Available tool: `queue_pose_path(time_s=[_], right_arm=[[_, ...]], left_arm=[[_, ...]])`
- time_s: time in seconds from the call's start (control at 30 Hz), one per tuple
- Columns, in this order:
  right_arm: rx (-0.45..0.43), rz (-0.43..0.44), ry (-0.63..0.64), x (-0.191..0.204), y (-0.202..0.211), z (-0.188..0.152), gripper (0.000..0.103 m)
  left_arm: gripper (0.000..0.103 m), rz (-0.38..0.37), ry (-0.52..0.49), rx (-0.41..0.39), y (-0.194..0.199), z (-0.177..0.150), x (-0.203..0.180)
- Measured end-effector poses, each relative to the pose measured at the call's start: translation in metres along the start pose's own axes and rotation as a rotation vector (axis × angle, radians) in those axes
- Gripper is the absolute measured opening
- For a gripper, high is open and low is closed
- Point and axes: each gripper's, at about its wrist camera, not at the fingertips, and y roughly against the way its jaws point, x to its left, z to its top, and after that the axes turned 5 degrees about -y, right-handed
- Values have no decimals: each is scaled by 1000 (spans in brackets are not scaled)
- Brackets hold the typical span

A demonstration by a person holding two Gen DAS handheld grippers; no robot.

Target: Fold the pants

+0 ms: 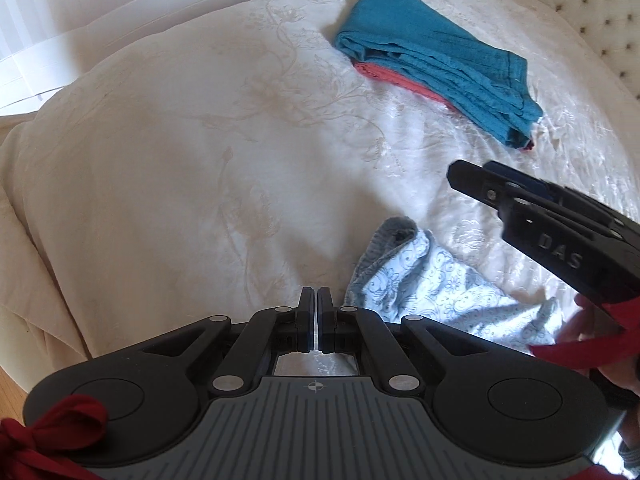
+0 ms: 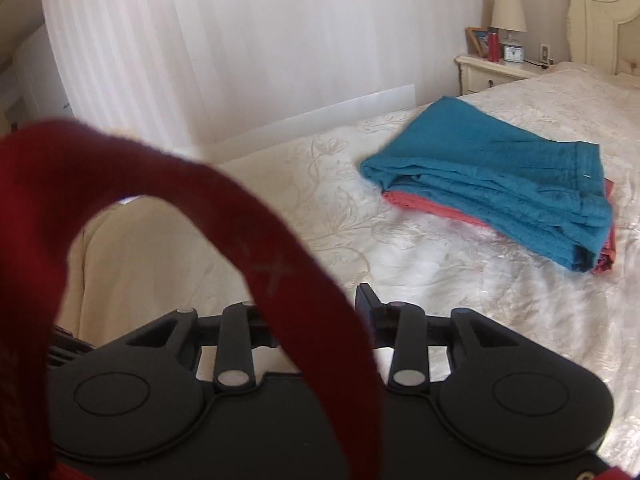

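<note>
Two hand-held grippers over a bed (image 1: 168,168) with pants.
Left gripper (image 1: 316,300) closed, empty; right gripper (image 1: 460,174) wide, empty. Patterned pants (image 1: 432,284) crumpled at near edge; folded teal pants (image 1: 432,60) on red pair (image 1: 404,82) toward headboard.

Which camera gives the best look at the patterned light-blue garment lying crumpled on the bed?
The left wrist view. The patterned light-blue garment lies crumpled on the bedspread just right of the shut left tongs, with the right tongs above it. The right wrist view does not show it at all; it shows only the folded teal pants and a red strap.
</note>
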Motion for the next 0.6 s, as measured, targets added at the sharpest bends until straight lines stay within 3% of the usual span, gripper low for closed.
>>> queue_pose_path(time_s=[0.07,0.23,0.37,0.5,0.6], right_arm=[[0,-13,-98,-16,24,-9,47],[113,-220,-205,-50,78,-69,48],[210,-388,-307,-77,116,-126,45],[303,-523,-416,-93,140,-169,43],[394,-569,-468,-93,154,-199,40]], left_arm=[[3,-24,-25,-18,1,2,-13],[3,-117,-142,-39,-5,0,-59],[3,-133,-214,-19,-32,-1,-85],[3,-41,-254,14,-64,1,-86],[3,86,-281,91,-90,2,-74]])
